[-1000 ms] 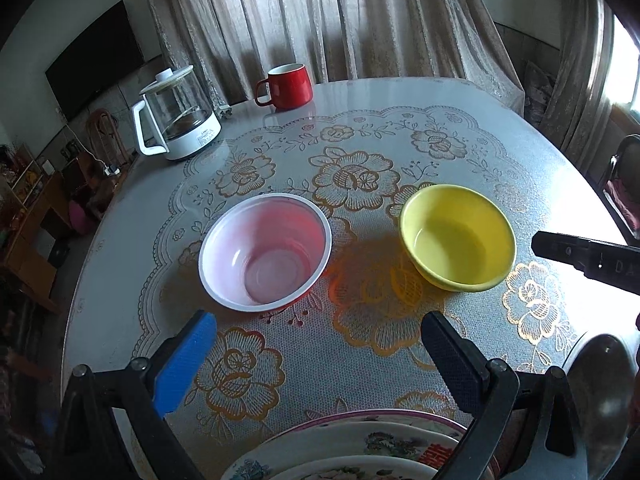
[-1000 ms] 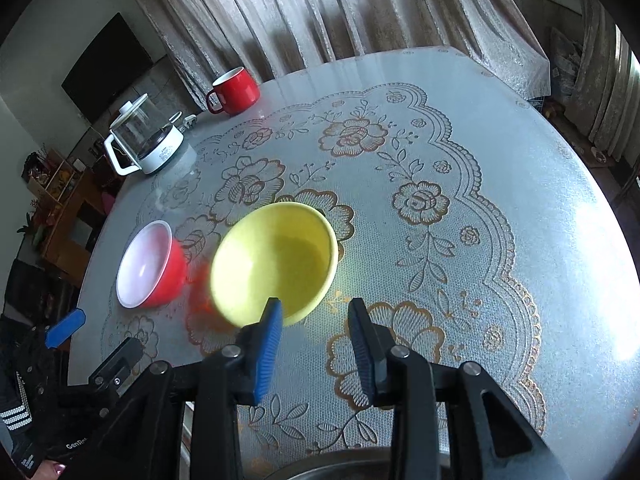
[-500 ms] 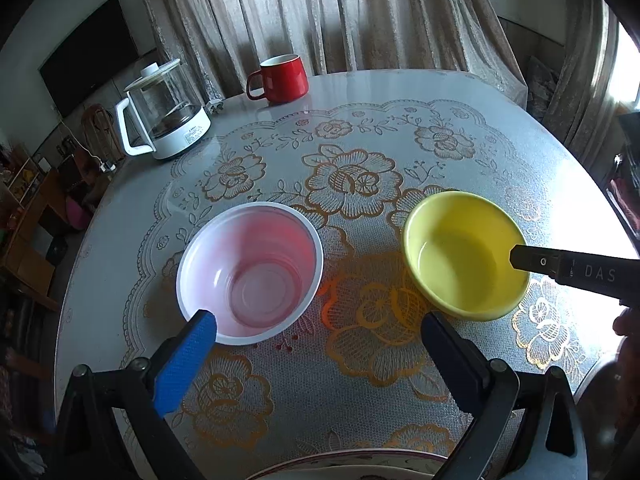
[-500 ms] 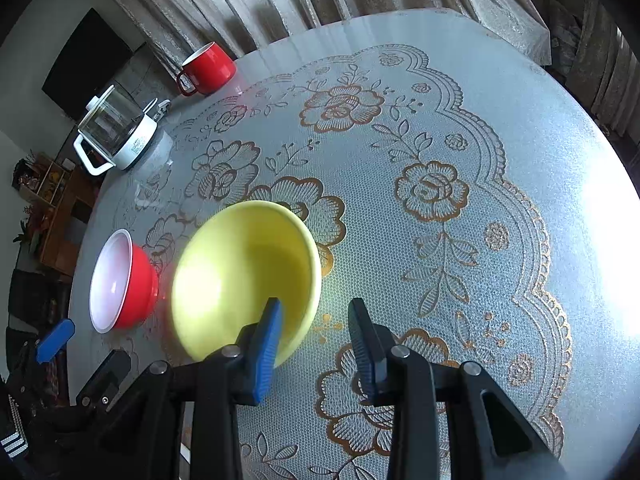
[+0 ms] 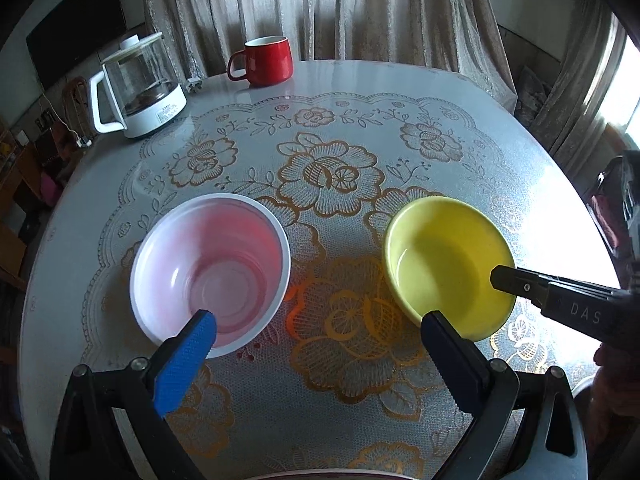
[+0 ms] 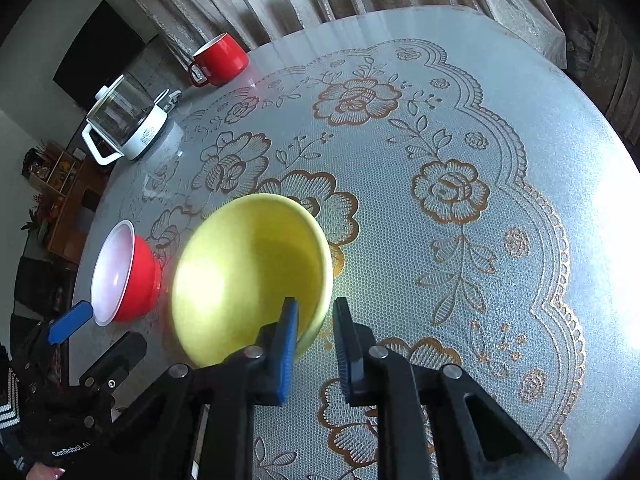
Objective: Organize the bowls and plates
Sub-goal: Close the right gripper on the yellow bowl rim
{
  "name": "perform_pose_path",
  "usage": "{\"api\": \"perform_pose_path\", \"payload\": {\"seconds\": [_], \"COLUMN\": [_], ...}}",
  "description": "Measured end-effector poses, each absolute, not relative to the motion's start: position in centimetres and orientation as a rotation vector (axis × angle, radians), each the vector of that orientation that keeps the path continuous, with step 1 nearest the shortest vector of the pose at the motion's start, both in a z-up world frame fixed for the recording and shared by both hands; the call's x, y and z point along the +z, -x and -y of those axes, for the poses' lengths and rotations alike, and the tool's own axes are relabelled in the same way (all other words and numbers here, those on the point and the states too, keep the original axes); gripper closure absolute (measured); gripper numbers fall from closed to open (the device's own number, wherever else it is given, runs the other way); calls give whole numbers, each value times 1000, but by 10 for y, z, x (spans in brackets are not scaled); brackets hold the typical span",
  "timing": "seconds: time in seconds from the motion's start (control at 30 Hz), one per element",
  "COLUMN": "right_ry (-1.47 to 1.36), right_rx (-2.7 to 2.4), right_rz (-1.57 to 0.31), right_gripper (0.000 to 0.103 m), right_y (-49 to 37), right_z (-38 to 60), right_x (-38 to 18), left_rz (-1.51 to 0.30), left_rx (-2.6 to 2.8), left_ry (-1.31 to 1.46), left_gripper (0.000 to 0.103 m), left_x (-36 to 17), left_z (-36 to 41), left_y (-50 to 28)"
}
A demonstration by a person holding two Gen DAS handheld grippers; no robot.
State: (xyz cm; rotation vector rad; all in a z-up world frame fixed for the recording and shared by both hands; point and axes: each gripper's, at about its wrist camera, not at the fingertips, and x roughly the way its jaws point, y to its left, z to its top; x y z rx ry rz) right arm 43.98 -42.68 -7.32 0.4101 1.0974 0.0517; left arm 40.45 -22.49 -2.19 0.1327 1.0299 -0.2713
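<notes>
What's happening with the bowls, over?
Right gripper: jaws closing around yellow bowl rim. Left gripper: jaws open wide, empty, near red bowl. Nothing in the way.

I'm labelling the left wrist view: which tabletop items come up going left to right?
kettle → red-and-white bowl → red mug → yellow bowl

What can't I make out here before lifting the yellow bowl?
- Plate: left wrist view, cut off by the bottom edge; only a sliver shows.
- Right gripper, closing, jaws astride the rim of the yellow bowl: right wrist view, blur hides whether the pads touch it.
- Kettle label: both views, too small.
</notes>
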Motion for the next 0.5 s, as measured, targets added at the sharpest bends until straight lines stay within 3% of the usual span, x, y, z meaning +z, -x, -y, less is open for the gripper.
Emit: {"api": "perform_pose_path", "payload": {"seconds": [0.13,0.2,0.4,0.5], "right_ry": [-404,-406,-418,-424], "right_rx": [62,67,68,69], "right_rz": [-1091,-1093,-1096,-1096], "right_gripper": [90,90,90,90], "right_y": [-439,-438,-435,-434], "right_z": [427,427,431,432], "right_x": [-73,-73,-76,-77], "left_rz": [-1048,-1059,-1126,-1126], "left_rx": [-302,-333,-409,-415], "left_ry": [-60,-18,59,58], "left_gripper": [4,15,31,32], "left_x": [-26,-29,-40,-42], "left_z": [223,224,236,243], "left_y": [-413,-418,-430,-429]}}
